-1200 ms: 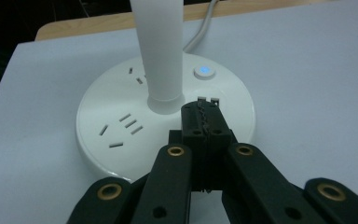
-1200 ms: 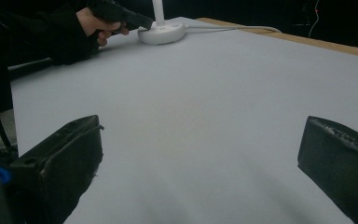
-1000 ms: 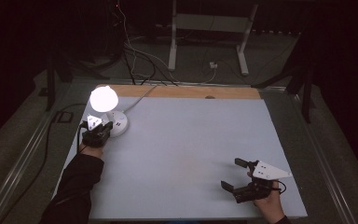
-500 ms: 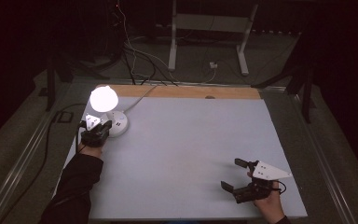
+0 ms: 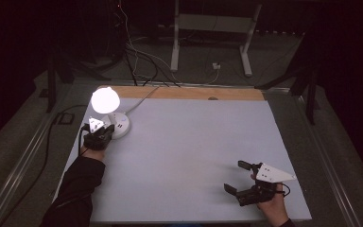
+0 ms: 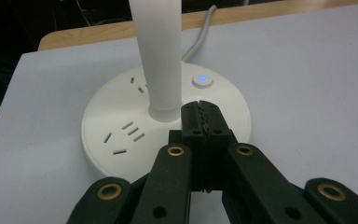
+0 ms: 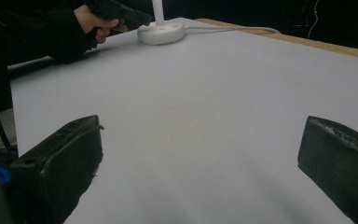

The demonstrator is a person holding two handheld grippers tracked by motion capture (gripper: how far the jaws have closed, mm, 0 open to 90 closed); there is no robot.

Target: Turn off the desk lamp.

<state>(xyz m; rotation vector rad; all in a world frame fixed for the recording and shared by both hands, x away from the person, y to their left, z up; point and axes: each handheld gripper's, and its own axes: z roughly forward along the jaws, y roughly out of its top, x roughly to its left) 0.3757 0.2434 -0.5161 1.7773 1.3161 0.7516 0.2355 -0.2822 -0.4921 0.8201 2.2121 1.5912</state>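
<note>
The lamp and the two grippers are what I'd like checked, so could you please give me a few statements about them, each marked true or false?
1. The lamp is lit. True.
2. The left gripper has its jaws spread wide around the lamp's stem. False: the jaws are closed together, with their tips over the lamp base beside the stem.
3. The right gripper is open and holds nothing. True.
4. The round button on the base shows a blue light. True.
5. The lamp stands at the table's near right corner. False: it stands at the far left, by the wooden edge.
</note>
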